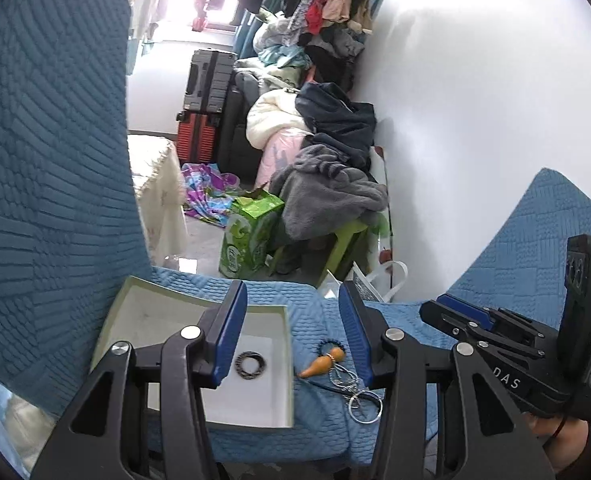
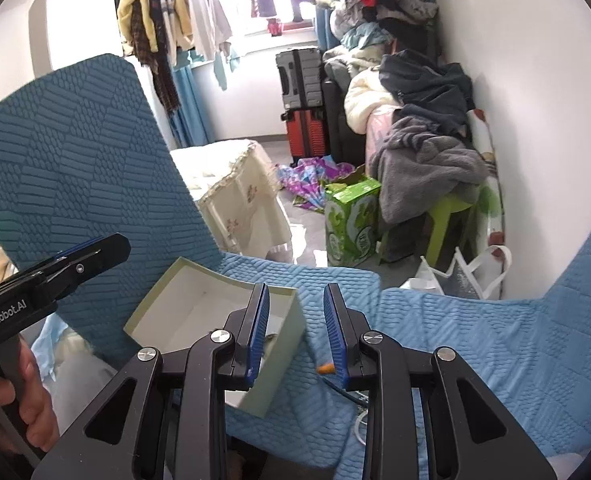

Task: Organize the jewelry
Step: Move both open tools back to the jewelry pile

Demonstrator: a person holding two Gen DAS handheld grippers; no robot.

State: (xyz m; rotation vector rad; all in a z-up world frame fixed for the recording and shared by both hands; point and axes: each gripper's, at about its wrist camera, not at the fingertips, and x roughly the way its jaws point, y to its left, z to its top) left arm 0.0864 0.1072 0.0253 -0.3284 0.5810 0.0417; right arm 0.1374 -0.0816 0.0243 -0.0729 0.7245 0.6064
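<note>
A shallow open box [image 1: 163, 312] with a white inside lies on a blue quilted seat cover [image 1: 267, 296]. A dark ring-shaped bracelet [image 1: 251, 365] rests in it. Just right of the box on the cover lie an orange carrot-shaped pendant [image 1: 322, 364], a dark beaded bracelet [image 1: 329, 345] and a silver ring with chain [image 1: 361, 398]. My left gripper [image 1: 293, 336] hangs open above the box's right edge, holding nothing. My right gripper [image 2: 297, 336] is open and empty too, above the box [image 2: 279, 368] and the pendant's tip [image 2: 326, 368].
A tall blue quilted backrest [image 1: 47, 160] rises on the left. Beyond the seat edge are a green carton [image 1: 251, 232], a green stool piled with clothes [image 1: 327, 196], suitcases [image 1: 207, 92] and a white bag [image 2: 479, 272]. A hand [image 2: 35, 408] holds the left gripper's handle.
</note>
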